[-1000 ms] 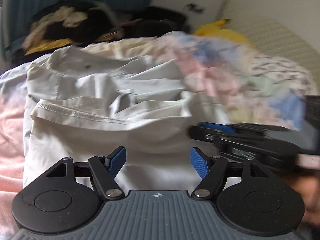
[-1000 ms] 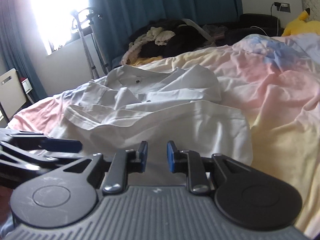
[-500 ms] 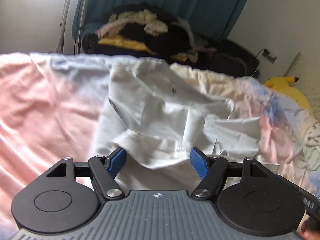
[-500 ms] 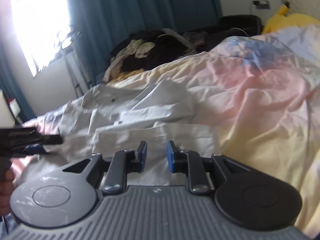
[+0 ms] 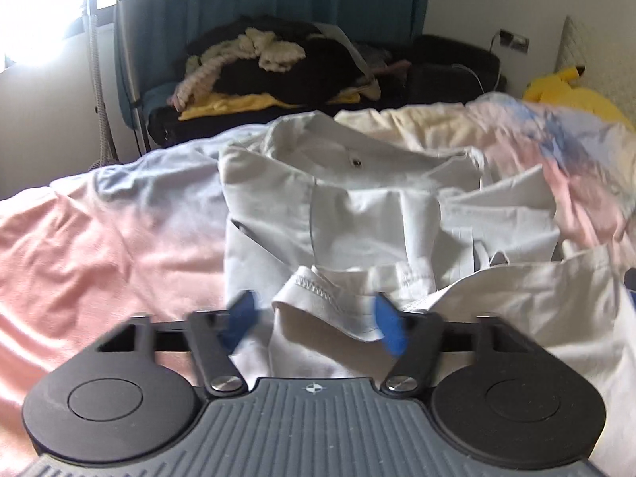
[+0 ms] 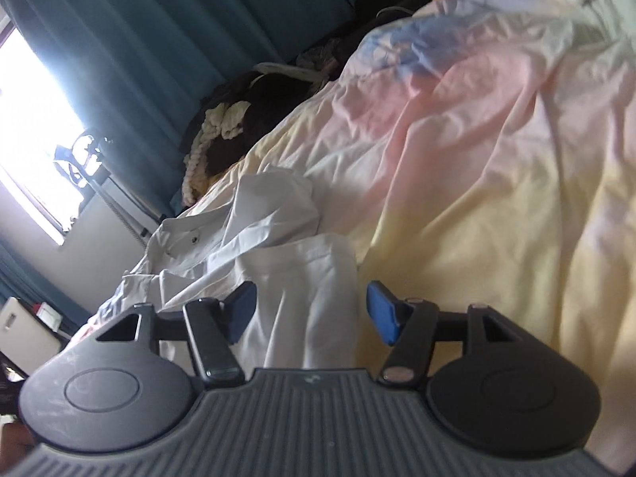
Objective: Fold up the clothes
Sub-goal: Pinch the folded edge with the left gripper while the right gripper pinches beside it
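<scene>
White garment (image 5: 357,214) lies rumpled on the bed (image 5: 99,238). Left tongs (image 5: 314,320) gape wide w/ a stitched hem edge btwn them, prob. lining up a pinch; right tongs (image 6: 310,310) gape too, holding nothing, over a corner.

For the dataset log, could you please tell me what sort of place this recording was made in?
Most likely a bedroom at home. A white garment lies on a bed with a pastel cover, a teal curtain hangs by a bright window, and more clothes are heaped beyond the bed.
</scene>
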The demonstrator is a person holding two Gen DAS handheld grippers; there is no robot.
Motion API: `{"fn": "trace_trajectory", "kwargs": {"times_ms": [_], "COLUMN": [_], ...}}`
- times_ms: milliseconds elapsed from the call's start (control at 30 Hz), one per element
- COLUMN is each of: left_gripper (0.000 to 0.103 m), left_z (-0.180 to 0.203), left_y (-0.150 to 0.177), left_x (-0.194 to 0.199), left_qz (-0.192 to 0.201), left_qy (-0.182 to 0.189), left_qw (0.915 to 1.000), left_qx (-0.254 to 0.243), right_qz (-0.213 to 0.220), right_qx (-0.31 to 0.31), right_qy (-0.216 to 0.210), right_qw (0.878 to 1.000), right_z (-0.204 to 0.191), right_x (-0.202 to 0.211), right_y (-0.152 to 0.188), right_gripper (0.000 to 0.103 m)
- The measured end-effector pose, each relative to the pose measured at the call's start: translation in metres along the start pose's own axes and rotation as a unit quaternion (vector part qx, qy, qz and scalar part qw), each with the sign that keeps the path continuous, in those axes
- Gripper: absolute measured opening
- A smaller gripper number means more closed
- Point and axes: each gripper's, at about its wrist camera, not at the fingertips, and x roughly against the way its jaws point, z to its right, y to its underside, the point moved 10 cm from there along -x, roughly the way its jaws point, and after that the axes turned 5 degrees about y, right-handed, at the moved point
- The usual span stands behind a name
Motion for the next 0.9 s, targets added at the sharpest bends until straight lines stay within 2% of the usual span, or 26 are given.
{"fn": "trace_trajectory", "kwargs": {"times_ms": [33, 100, 133, 167, 200, 233, 300, 333, 400, 467, 533, 633, 700, 767, 800, 833, 867, 900], "left_gripper": [0.017, 0.009, 0.009, 0.008, 0.008, 0.008, 0.008, 0.008, 0.008, 0.008, 0.008, 0.01, 0.013, 0.019, 0.03, 0.049, 0.059, 0.072], "left_z": [-0.002, -0.007, -0.01, -0.012, -0.014, -0.016, -0.018, -0.02, -0.025, -0.031, -0.035, -0.036, -0.034, -0.033, -0.033, -0.033, -0.034, -0.035], "left_y": [0.001, -0.001, -0.003, -0.006, -0.01, -0.014, -0.022, -0.025, -0.026, -0.022, -0.015, 0.0, 0.003, 0.004, 0.003, 0.003, 0.003, 0.004], "left_x": [0.0, 0.008, 0.012, 0.019, 0.027, 0.035, 0.049, 0.056, 0.062, 0.055, 0.04, 0.011, 0.006, 0.005, 0.008, 0.012, 0.017, 0.024], "left_qz": [0.0, 0.01, 0.017, 0.027, 0.038, 0.05, 0.067, 0.075, 0.081, 0.071, 0.055, 0.024, 0.024, 0.025, 0.025, 0.025, 0.025, 0.03], "left_qy": [-0.001, 0.004, 0.007, 0.007, 0.008, 0.009, 0.008, 0.005, -0.008, -0.016, -0.025, -0.039, -0.046, -0.052, -0.053, -0.054, -0.055, -0.059], "left_qw": [1.0, 0.9994, 0.9986, 0.9977, 0.9967, 0.9956, 0.9938, 0.9931, 0.9929, 0.9928, 0.9934, 0.9955, 0.996, 0.9961, 0.996, 0.9956, 0.9952, 0.9945], "left_qx": [0.006, 0.034, 0.049, 0.062, 0.071, 0.079, 0.088, 0.09, 0.087, 0.095, 0.098, 0.084, 0.073, 0.067, 0.068, 0.072, 0.076, 0.082], "right_qz": [-0.003, -0.005, -0.002, 0.0, 0.002, 0.006, 0.018, 0.026, 0.042, 0.051, 0.048, 0.024, 0.02, 0.027, 0.033, 0.039, 0.045, 0.051], "right_qx": [0.001, 0.018, 0.032, 0.046, 0.059, 0.069, 0.091, 0.104, 0.123, 0.145, 0.161, 0.155, 0.149, 0.151, 0.154, 0.157, 0.16, 0.163], "right_qy": [-0.002, 0.005, 0.013, 0.021, 0.026, 0.024, 0.028, 0.02, 0.008, 0.001, 0.007, 0.019, 0.022, 0.022, 0.019, 0.017, 0.014, 0.012], "right_qw": [1.0, 1.0, 0.999, 0.999, 0.998, 0.997, 0.995, 0.994, 0.991, 0.988, 0.986, 0.987, 0.988, 0.988, 0.987, 0.987, 0.986, 0.985], "right_z": [-0.001, -0.005, -0.006, -0.008, -0.01, -0.014, -0.02, -0.026, -0.037, -0.047, -0.049, -0.04, -0.036, -0.038, -0.04, -0.043, -0.045, -0.048], "right_x": [-0.002, -0.007, -0.008, -0.009, -0.009, -0.008, -0.004, -0.002, 0.003, 0.003, -0.002, -0.017, -0.019, -0.015, -0.009, -0.003, 0.002, 0.008], "right_y": [0.001, 0.003, 0.004, 0.004, 0.005, 0.004, 0.003, 0.002, -0.001, 0.0, 0.002, 0.008, 0.009, 0.006, 0.006, 0.005, 0.005, 0.004], "right_gripper": [0.063, 0.063, 0.062, 0.057, 0.05, 0.035, 0.023, 0.007, 0.005, 0.005, 0.006, 0.012, 0.016, 0.025, 0.028, 0.037, 0.043, 0.043]}}
